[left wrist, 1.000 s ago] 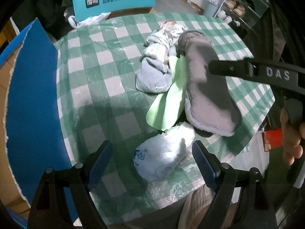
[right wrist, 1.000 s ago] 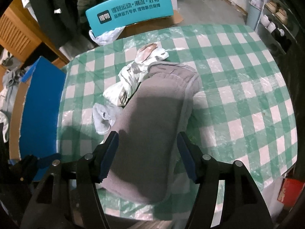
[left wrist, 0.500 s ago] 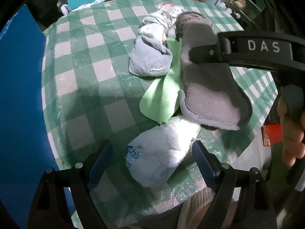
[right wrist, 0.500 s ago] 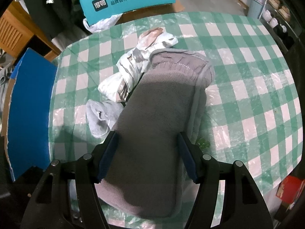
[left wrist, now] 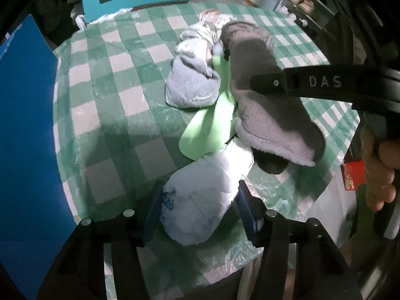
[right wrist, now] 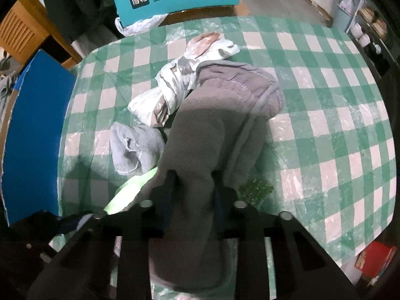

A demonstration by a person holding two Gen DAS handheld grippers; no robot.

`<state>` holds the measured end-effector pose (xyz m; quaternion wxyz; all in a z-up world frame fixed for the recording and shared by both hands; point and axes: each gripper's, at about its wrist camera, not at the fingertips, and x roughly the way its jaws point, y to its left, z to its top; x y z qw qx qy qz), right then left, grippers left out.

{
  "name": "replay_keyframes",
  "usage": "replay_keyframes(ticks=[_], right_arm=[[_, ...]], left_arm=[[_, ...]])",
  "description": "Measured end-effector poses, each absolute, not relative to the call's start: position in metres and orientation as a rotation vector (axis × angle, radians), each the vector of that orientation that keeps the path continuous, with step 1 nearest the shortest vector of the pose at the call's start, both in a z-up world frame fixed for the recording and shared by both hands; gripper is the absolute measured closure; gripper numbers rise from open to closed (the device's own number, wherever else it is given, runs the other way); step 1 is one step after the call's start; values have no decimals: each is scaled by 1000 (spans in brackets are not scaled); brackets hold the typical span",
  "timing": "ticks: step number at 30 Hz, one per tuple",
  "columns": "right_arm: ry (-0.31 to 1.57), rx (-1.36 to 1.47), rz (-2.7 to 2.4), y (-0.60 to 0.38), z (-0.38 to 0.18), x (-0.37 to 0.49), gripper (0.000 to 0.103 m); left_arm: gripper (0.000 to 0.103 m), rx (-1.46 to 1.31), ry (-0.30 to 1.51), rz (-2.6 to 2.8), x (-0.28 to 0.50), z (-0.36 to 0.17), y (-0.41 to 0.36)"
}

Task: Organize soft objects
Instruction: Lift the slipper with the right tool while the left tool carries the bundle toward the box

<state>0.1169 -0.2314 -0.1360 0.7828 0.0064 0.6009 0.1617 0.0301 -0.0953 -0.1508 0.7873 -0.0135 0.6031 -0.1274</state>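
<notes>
Both grippers have narrowed: right gripper now pinches the grey slipper; left gripper is closing around the white bundle, seen only in its view.

On the bench lie one grey slipper, one grey sock, one green cloth, one white bag and one patterned cloth.

Both fisheye views are dim with a cool cast, bending straight lines and darkening to black at the corners. Overhead light leaves soft glare on the plastic-covered tablecloth and broad shadows beneath the grippers; near foreground parts look slightly blurred.
</notes>
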Motion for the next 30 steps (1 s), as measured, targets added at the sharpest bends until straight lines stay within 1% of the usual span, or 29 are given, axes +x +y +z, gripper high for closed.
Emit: replay_keyframes(ticks=[3,6,17,30], right_arm=[[1281,16,358,-233,-130,116,87],[1262,14,367,-233,-123,113,88],[1187,10,369,-240,-94,108,88],[1101,-13,398,-242,-59,95,88]], left_arm=[[46,-23,1275,-262,27,-138,-92],[46,-26,1258,-256,25,-129,-89],[46,-131,1169,-218,22,-93,-67],[46,-139,1065,-167,28,-61,-56]])
